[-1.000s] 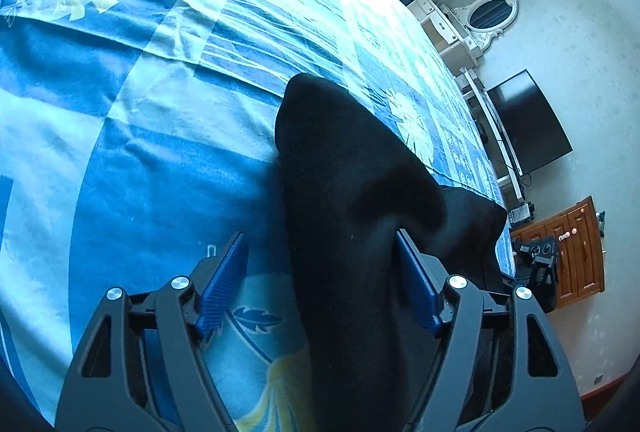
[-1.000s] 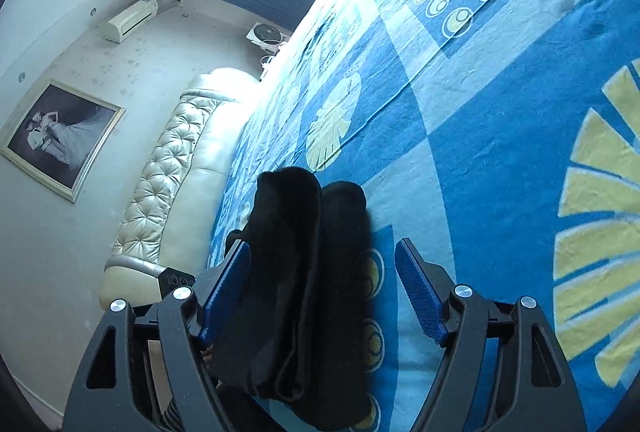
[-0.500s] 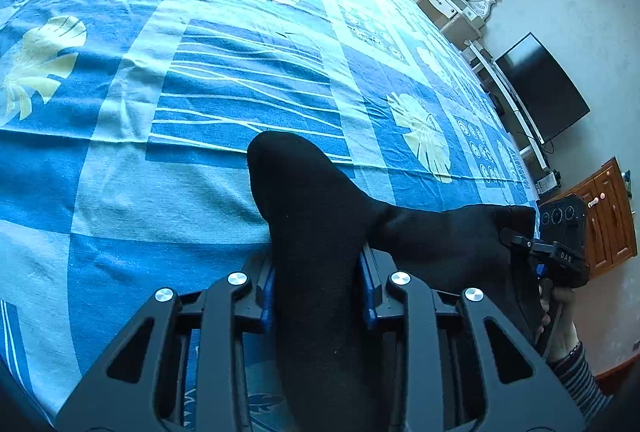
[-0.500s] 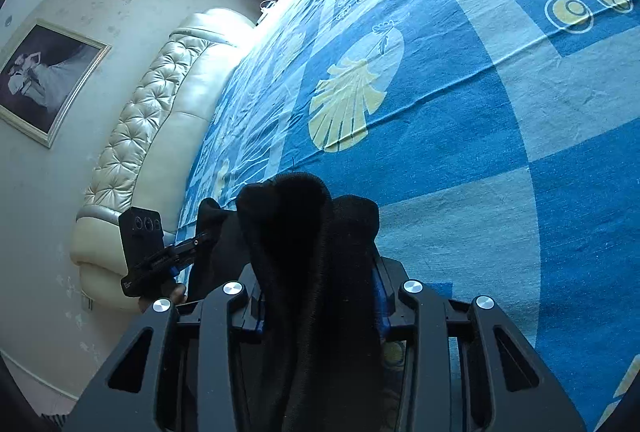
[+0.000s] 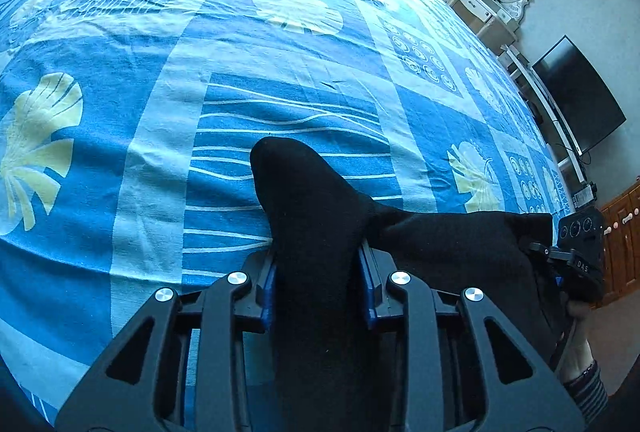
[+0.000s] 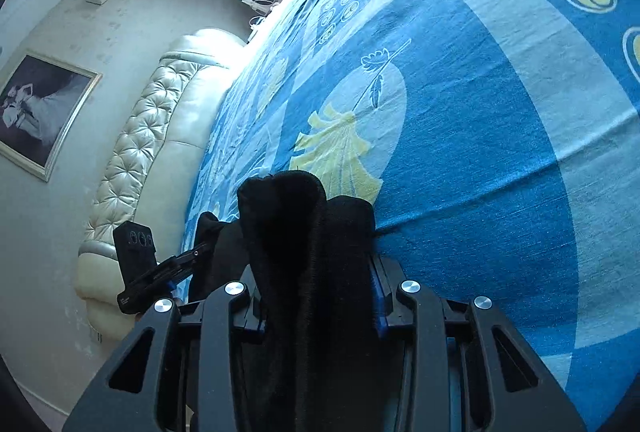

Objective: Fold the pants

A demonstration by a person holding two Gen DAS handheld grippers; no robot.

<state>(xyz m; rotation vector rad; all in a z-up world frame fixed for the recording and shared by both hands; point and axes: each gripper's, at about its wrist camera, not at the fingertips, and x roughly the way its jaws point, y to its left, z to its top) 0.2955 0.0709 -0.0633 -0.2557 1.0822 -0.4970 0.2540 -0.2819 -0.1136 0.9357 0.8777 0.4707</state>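
Both grippers angle down over the blue patterned bedspread (image 5: pixel 160 191), side by side. Left gripper (image 5: pixel 318 284) clamped on a bunched end of the black pants (image 5: pixel 312 216), jaws easing open slightly. Right gripper (image 6: pixel 316 296) clenched on the other bunched end. Pants span between them above the bed. A second ago both sets of jaws stood wide, fabric loose between them.

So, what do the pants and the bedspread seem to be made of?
Pants: soft, thick black knit, probably fleece or cotton; matte, bunching between the fingers, with fine ribbing in the right wrist view. Bedspread: thin woven cloth, likely cotton; printed, matte, with small creases.
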